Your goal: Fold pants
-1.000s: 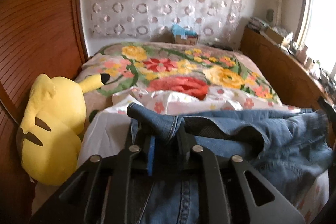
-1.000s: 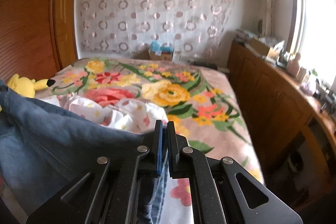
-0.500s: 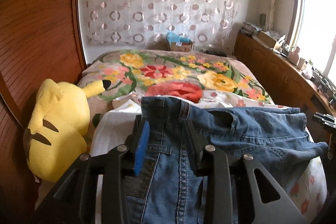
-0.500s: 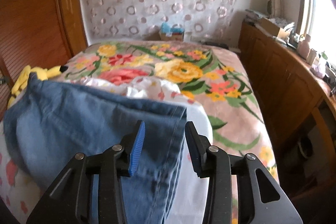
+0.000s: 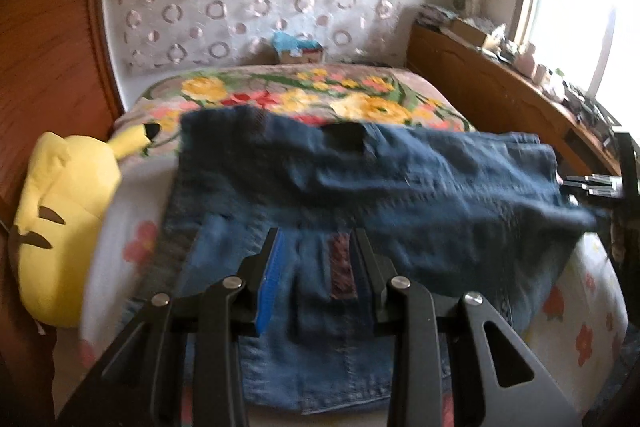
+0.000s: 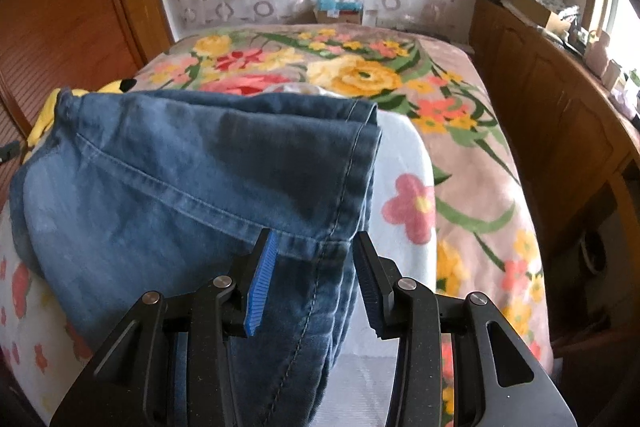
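Observation:
Folded blue jeans (image 5: 360,179) lie across a white flowered cover on the bed. In the left wrist view my left gripper (image 5: 317,233) hovers over the near, waistband part of the jeans. Its jaws stand apart and the pads do not press the denim. In the right wrist view the jeans (image 6: 180,179) end in stacked leg hems. My right gripper (image 6: 313,234) is open just over the near hem corner, which lies between the blue pads without being pinched. The left wrist view is blurred.
A yellow plush toy (image 5: 60,219) lies left of the jeans against a wooden panel (image 5: 48,47). The floral bedspread (image 6: 360,75) stretches beyond to a small box (image 6: 340,9) at the curtain. A wooden cabinet (image 6: 560,131) with clutter runs along the right side.
Both grippers were shut on the denim and have opened, letting it go. The jeans now lie flat on the bed, and both grippers have sunk lower over them.

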Demonstrator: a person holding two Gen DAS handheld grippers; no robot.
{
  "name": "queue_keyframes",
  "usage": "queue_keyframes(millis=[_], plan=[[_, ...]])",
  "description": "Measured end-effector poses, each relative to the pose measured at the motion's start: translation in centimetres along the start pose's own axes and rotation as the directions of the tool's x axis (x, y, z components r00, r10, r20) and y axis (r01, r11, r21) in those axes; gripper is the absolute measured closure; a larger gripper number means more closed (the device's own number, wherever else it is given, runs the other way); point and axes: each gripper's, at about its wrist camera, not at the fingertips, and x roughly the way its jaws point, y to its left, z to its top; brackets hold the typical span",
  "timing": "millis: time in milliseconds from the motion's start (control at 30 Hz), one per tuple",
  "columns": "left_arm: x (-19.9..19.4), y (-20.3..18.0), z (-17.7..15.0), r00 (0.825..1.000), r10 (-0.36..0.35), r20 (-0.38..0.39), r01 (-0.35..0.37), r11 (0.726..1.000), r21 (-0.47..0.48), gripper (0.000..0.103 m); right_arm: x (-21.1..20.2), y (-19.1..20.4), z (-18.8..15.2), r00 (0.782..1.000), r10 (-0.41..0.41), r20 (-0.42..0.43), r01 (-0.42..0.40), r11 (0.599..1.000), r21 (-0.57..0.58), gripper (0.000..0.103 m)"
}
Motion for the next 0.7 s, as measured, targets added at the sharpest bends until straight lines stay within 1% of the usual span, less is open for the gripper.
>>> queue_keyframes(millis=[167,233,300,400,500,533,567,700], plan=[[1.1,-1.1,-1.2,0.999,-0.024,-0.031,0.025,1.000,0.016,0.071,0.7,0.1,-0.3,0.999,-0.006,-0.032,0.006,1.000,0.005,0.064],[1.3,-1.1,-1.6,0.999,-0.024,-0.034,0.024,1.000,0.017,0.071,0.7,0.0,-0.3,0.999,-0.021,-0.030,0.021,1.000,0.002,0.086],[1.3,-0.9,-1.7,0.999,-0.031,-0.033,0.031,0.999,0.011,0.071,0.4,0.2,-0.1,0.999,-0.031,-0.019,0.031,0.999,-0.011,0.091],[1.2,-0.6,-1.7,0.999,-0.031,-0.031,0.031,1.000,0.002,0.071,-0.6,0.4,0.3,0.999,-0.031,0.020,0.032,0.999,-0.027,0.094],[1.0,-0.5,-1.7,0.999,-0.027,-0.026,0.027,1.000,-0.003,0.071,-2.3,0.4,1.2,0.994,-0.048,0.094,0.052,0.998,-0.035,0.096],[0.8,-0.5,-1.7,0.999,-0.026,-0.023,0.026,1.000,-0.004,0.071,-2.8,0.4,1.7,0.991,-0.055,0.119,0.060,0.998,-0.034,0.099],[0.6,-0.4,-1.7,1.000,-0.025,-0.019,0.025,1.000,-0.006,0.071,-3.5,0.3,2.5,0.986,-0.066,0.152,0.073,0.997,-0.035,0.099],[-0.1,-0.1,-1.6,1.000,-0.008,-0.001,0.008,1.000,-0.016,0.071,-4.4,0.5,6.0,0.969,-0.099,0.225,0.115,0.992,-0.058,0.100]])
